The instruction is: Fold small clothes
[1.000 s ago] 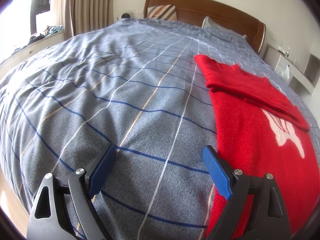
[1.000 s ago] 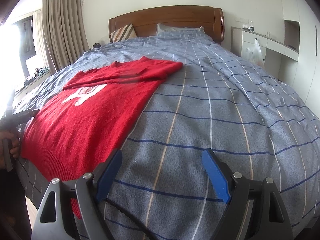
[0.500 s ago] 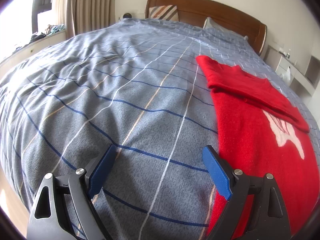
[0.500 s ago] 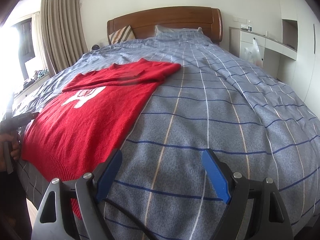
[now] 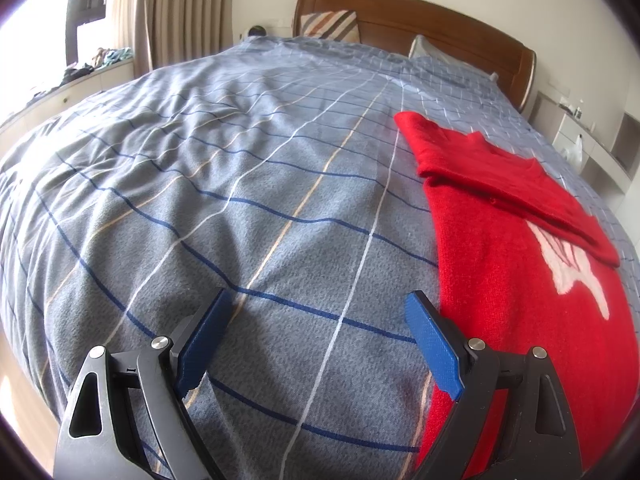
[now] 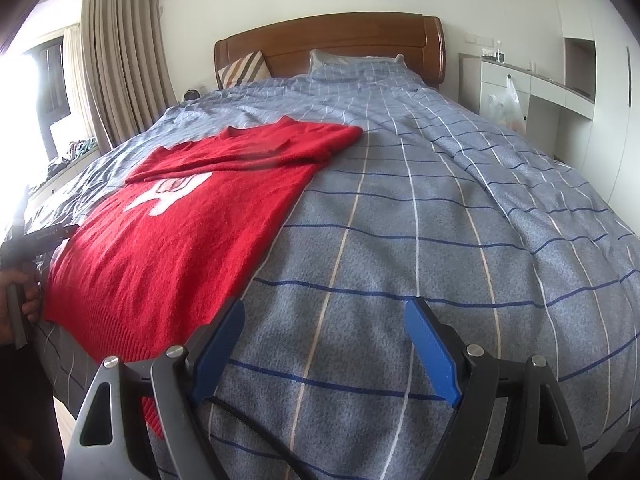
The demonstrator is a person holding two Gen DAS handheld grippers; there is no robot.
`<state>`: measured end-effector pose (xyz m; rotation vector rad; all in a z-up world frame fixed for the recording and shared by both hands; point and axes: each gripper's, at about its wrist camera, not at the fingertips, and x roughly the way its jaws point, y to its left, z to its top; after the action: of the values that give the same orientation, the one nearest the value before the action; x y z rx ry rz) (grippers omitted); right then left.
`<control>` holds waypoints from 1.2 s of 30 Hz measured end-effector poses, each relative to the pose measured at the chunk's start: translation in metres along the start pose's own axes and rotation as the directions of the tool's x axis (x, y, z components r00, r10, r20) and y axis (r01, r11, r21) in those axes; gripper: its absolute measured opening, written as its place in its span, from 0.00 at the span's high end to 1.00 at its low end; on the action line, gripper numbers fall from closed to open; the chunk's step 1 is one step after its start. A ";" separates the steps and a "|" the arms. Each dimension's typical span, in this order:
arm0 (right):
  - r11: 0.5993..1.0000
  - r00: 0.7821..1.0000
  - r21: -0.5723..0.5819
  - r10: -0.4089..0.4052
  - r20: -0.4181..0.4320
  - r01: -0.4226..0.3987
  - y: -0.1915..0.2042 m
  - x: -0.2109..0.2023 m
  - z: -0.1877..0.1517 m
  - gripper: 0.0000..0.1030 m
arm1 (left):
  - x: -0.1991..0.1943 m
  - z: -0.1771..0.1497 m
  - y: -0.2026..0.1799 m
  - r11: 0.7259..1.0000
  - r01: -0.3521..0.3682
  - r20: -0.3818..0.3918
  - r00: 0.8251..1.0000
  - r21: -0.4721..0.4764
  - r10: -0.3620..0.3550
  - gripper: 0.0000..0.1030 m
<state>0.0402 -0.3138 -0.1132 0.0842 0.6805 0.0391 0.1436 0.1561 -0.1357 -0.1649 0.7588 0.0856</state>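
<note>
One red sweater (image 6: 172,248) lies flat near the bed's (image 6: 440,240) foot edge, sleeves folded across its chest, while both claws, left (image 5: 316,320) and right (image 6: 324,328), hover open and empty, so a careless pinch could also catch the duvet.

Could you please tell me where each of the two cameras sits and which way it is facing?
Left wrist: on the open left gripper, looking down the bed; red sweater at its right.
Right wrist: on the open right gripper, facing the headboard; sweater at its left, the person's hand at the frame's left edge.
Shared: sweater, checked duvet, headboard, striped pillow.
</note>
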 end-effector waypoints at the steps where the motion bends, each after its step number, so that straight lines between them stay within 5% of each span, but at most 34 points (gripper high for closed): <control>1: 1.000 1.000 -0.001 0.000 -0.001 0.000 0.001 0.001 0.000 0.21 | 0.000 0.000 0.000 1.000 0.000 0.000 1.000 0.001 0.000 0.13; 36: 1.000 1.000 -0.006 -0.001 0.000 0.001 0.003 0.003 -0.001 0.21 | -0.001 -0.001 -0.001 1.000 -0.004 0.000 1.000 0.003 0.004 0.13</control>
<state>0.0424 -0.3102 -0.1156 0.0783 0.6806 0.0397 0.1428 0.1547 -0.1357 -0.1605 0.7589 0.0878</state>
